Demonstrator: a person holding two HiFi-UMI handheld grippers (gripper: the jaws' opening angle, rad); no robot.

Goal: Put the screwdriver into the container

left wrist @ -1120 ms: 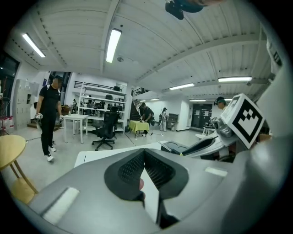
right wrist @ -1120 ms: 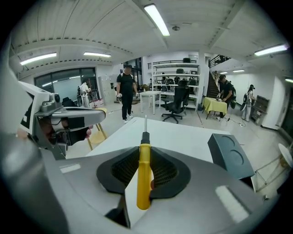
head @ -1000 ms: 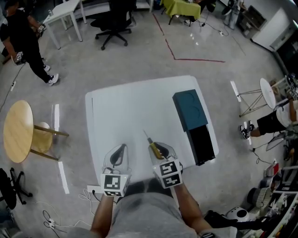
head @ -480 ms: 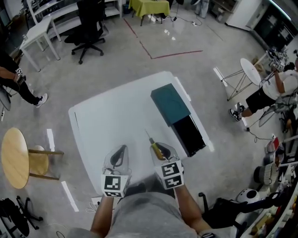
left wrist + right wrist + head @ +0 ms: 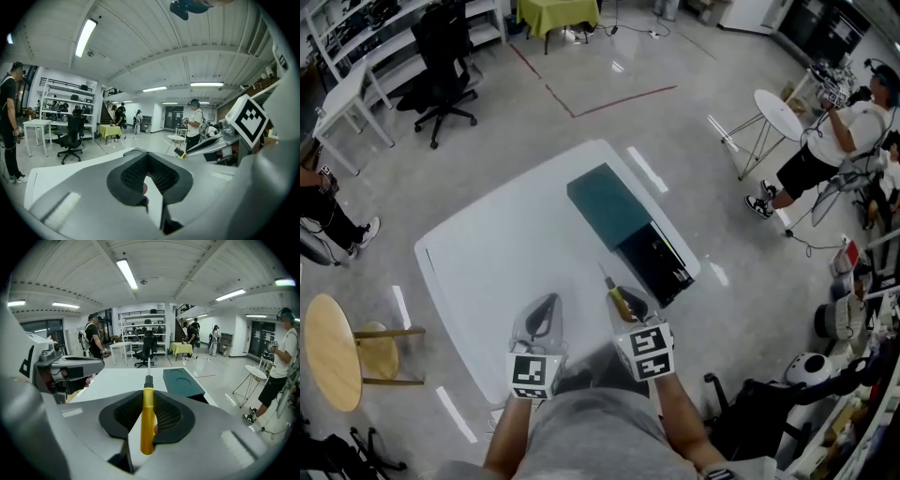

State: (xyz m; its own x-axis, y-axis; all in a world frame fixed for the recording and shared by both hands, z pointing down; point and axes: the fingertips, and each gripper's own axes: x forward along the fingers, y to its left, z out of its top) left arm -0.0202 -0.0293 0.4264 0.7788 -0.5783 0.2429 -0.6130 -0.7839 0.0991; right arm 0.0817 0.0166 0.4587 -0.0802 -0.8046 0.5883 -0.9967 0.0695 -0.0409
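Note:
The screwdriver (image 5: 148, 420) has a yellow handle and a thin metal shaft that points forward. My right gripper (image 5: 148, 395) is shut on its handle. In the head view the screwdriver (image 5: 618, 299) sticks out of the right gripper (image 5: 624, 293) over the near edge of the white table (image 5: 506, 253), just short of the container. The container is a long box with a teal lid (image 5: 607, 206) over its far half and an open black near half (image 5: 656, 265). My left gripper (image 5: 546, 302) hovers beside the right one, shut and empty (image 5: 148, 157).
A wooden round stool (image 5: 333, 352) stands left of the table. A black office chair (image 5: 441, 56) is behind it, and a small white round table (image 5: 778, 114) with a person (image 5: 825, 141) is at the right. Cables and gear lie on the floor at the lower right.
The head view has swung, so the table and container now sit further left and turned in the picture. The container's open end is closer to the screwdriver tip. Both grippers keep their grip.

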